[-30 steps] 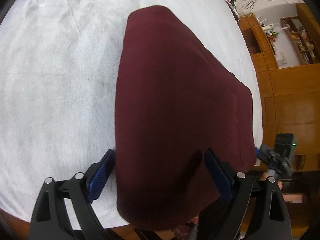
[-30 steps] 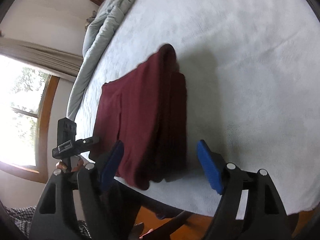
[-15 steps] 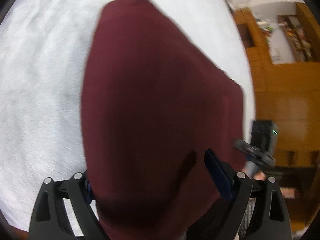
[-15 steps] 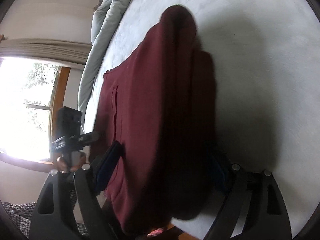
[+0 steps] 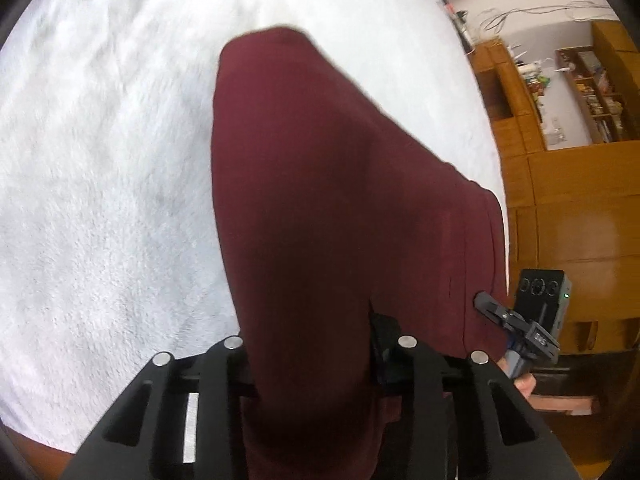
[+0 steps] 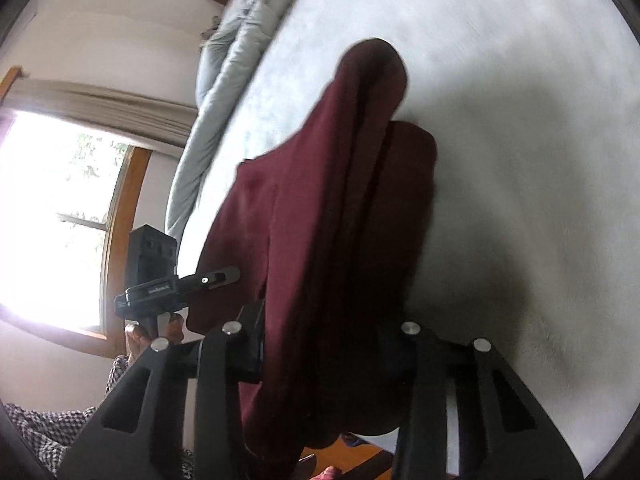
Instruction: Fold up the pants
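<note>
Two grippers are closed on the near edge of the pants (image 5: 320, 208). In the left wrist view, the left gripper (image 5: 308, 344) is seen with its jaws brought close together, and a thick fold of the maroon cloth is clamped between them; the pads themselves are almost fully hidden by the cloth. In the right wrist view, the right gripper (image 6: 320, 336) is seen in the same way, its jaws drawn in on another bunch of the same edge, with cloth hanging below them.

From both grippers the pants are stretched away over the blanket (image 5: 100, 168), which is white and fluffy. The near part of the cloth is lifted from the blanket, and whether the far part rests on it cannot be told. The far end is rounded like a fold. Several layers of cloth are seen one on another in the right wrist view.

At the right side of the left wrist view, the right gripper is seen just beside the edge of the pants. Beyond the blanket, wooden cabinets (image 5: 568, 208) are seen. In the right wrist view, a grey duvet (image 6: 224, 92) lies along the far edge of the blanket, and a bright window (image 6: 52, 216) is seen in the wall.
</note>
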`<state>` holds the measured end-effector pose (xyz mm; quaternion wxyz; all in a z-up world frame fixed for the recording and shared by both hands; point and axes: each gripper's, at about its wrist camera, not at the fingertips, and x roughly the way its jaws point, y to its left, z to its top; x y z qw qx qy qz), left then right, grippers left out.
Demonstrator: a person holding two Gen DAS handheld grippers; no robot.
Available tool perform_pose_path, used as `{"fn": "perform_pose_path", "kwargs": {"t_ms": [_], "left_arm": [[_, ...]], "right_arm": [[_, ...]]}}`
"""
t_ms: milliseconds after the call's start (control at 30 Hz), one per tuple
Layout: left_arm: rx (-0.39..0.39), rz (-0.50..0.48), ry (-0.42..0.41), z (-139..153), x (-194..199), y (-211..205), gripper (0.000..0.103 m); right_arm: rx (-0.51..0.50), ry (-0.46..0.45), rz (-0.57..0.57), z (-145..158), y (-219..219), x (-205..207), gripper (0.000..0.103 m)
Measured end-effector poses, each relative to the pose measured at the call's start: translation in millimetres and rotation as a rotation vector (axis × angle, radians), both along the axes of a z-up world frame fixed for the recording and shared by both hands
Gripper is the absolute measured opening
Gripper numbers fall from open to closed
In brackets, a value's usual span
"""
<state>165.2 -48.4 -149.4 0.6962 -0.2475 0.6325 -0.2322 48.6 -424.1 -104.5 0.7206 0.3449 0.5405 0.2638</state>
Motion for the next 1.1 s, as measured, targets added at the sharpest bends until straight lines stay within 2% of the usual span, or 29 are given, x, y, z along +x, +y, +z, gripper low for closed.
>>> {"fn": "perform_pose_path", "kwargs": {"t_ms": [167, 333, 433, 500, 567, 633, 667, 700, 767, 833, 900, 1100], "left_arm": [[-0.093, 0.01, -0.102, 41, 1, -8, 0.035], [-0.112, 0.023, -0.226, 74, 24, -17, 0.035], [-0.077, 0.027, -0.298, 81, 47, -25, 0.036], [-0.053, 0.036, -0.293, 73, 61, -26, 0.036], [-0.017, 0.047, -0.248, 50, 80, -26, 0.037], [0.058, 0.042, -0.16, 15, 91, -31, 0.038], [0.101, 0.051, -0.117, -2, 92, -30, 0.043], [0.113, 0.059, -0.082, -18, 93, -27, 0.05], [0.069, 0.076, -0.071, -31, 92, -19, 0.052], [0.071, 0.069, -0.077, -28, 92, -22, 0.055], [0.11, 0.048, -0.098, -23, 92, -21, 0.066], [0.286, 0.048, -0.191, 2, 56, -6, 0.081]], "right_arm": [[-0.086, -0.089, 0.022, 43, 10, 14, 0.036], [-0.094, -0.177, -0.016, 80, -10, 48, 0.036], [-0.097, -0.201, -0.03, 82, -29, 73, 0.036], [-0.104, -0.183, -0.034, 69, -37, 94, 0.036], [-0.119, -0.12, -0.038, 41, -41, 112, 0.037], [-0.155, -0.03, -0.035, 7, -41, 124, 0.038], [-0.22, 0.009, -0.04, -12, -41, 126, 0.044], [-0.235, 0.021, -0.05, -23, -43, 126, 0.047], [-0.146, 0.02, -0.08, -34, -58, 122, 0.049], [-0.149, 0.012, -0.077, -32, -63, 119, 0.056], [-0.224, 0.001, -0.066, -23, -65, 115, 0.072], [-0.349, -0.073, -0.078, 24, -63, 74, 0.072]]}}
